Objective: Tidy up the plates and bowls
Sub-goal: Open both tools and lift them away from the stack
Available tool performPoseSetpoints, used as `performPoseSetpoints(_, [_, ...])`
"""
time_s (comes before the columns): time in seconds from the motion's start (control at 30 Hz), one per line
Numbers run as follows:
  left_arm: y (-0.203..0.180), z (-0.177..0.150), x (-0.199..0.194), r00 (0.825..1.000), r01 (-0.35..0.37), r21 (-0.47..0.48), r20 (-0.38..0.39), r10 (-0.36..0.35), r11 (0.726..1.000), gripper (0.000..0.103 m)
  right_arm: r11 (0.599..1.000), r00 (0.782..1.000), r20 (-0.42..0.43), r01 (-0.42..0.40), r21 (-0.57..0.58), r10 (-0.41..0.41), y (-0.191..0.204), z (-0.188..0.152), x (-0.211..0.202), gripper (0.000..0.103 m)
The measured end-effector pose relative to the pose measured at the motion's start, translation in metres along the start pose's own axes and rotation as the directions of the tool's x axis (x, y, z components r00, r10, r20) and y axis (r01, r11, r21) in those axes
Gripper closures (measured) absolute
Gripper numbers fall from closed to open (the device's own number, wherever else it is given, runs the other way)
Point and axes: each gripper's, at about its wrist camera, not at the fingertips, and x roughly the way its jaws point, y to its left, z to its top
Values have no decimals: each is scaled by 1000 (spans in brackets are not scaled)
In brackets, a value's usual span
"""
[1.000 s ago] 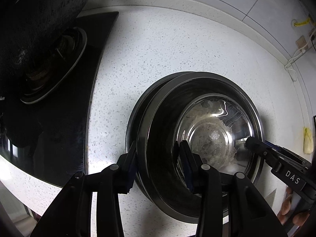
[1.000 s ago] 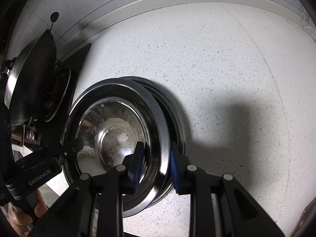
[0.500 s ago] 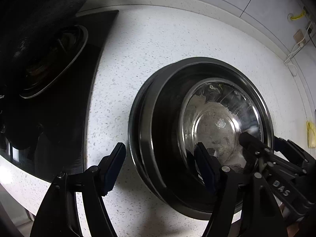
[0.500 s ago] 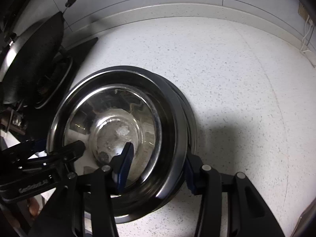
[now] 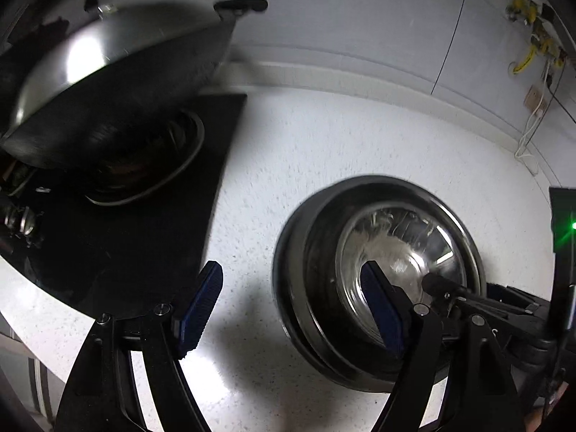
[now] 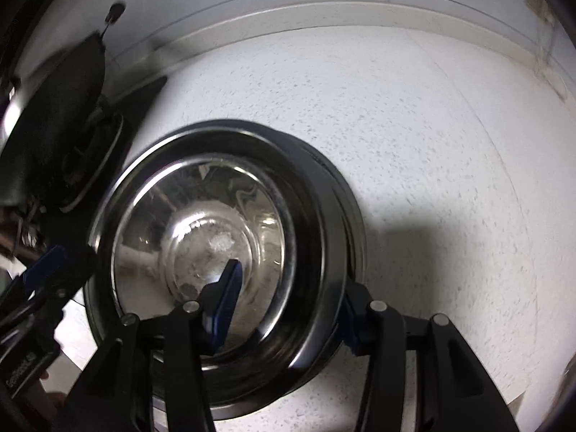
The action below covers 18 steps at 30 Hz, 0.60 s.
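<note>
Stacked steel bowls rest on the speckled counter, lower centre of both views. Left gripper and right gripper both show jaws spread, straddling the rim without pinching. Judged step: release; next, withdraw. Stove crowds frame left; open counter lies right.

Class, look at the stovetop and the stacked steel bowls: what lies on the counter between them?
Only bare speckled counter separates the stovetop from the stacked bowls, clearest in the left wrist view.
</note>
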Motion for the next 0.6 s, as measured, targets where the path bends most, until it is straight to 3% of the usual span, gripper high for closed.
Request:
performPoseSetpoints(0.27, [-5, -6, -56, 993, -82, 29, 91, 79, 996, 29, 999, 986, 163, -36, -14, 38, -7, -16, -64, 46])
performPoseSetpoints(0.6, [-33, -40, -145, 969, -114, 46, 224, 101, 992, 25, 999, 932, 360, -46, -21, 50, -15, -65, -176, 46])
